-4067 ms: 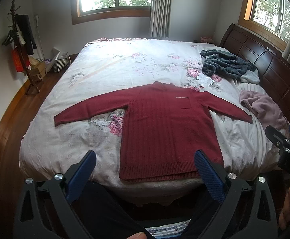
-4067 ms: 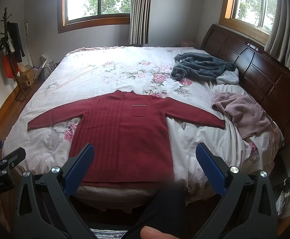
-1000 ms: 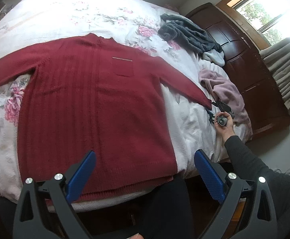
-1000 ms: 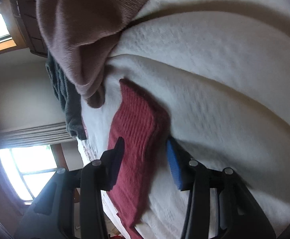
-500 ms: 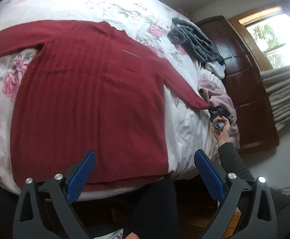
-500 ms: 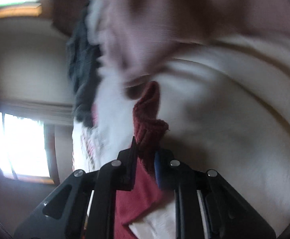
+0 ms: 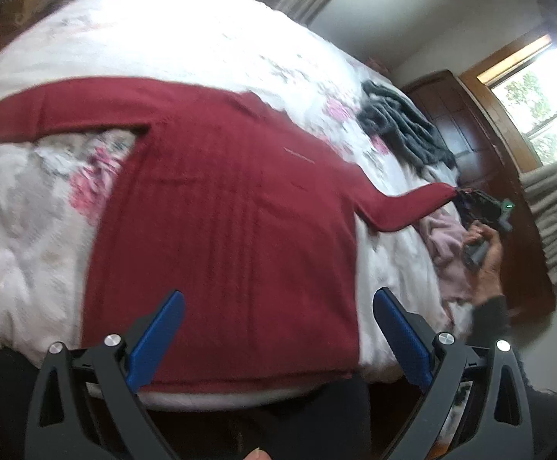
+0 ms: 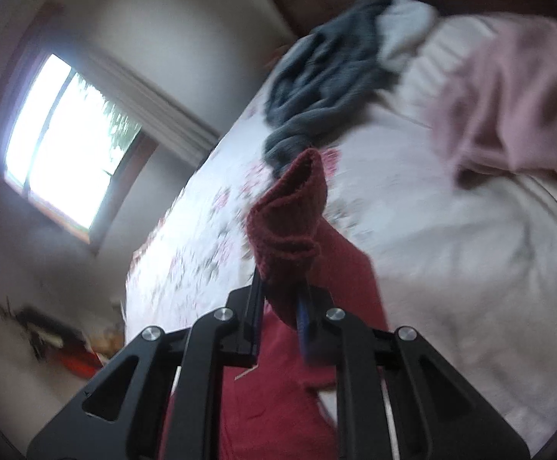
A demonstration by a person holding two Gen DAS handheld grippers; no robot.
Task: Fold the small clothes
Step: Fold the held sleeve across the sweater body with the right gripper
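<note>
A dark red knitted sweater [image 7: 221, 207] lies flat on the bed, hem toward me, its left sleeve spread out to the left. My left gripper [image 7: 278, 329] hovers open above the hem with nothing between its blue pads. My right gripper [image 8: 281, 295] is shut on the cuff of the right sleeve [image 8: 290, 214] and holds it lifted off the bedding. In the left wrist view that sleeve [image 7: 412, 207] rises toward the right gripper [image 7: 470, 201], which a hand [image 7: 489, 253] holds near the bed's right side.
The bed [image 7: 209, 38] has a white floral cover. A grey garment [image 7: 405, 130] lies near the dark wooden headboard [image 7: 481, 130]. A pink garment [image 7: 447, 245] lies at the right edge, close under the lifted sleeve. Windows with curtains stand behind.
My right gripper has closed on the right sleeve's cuff and lifted it off the bed. My left gripper has swung lower and nearer to the hem, still open.
</note>
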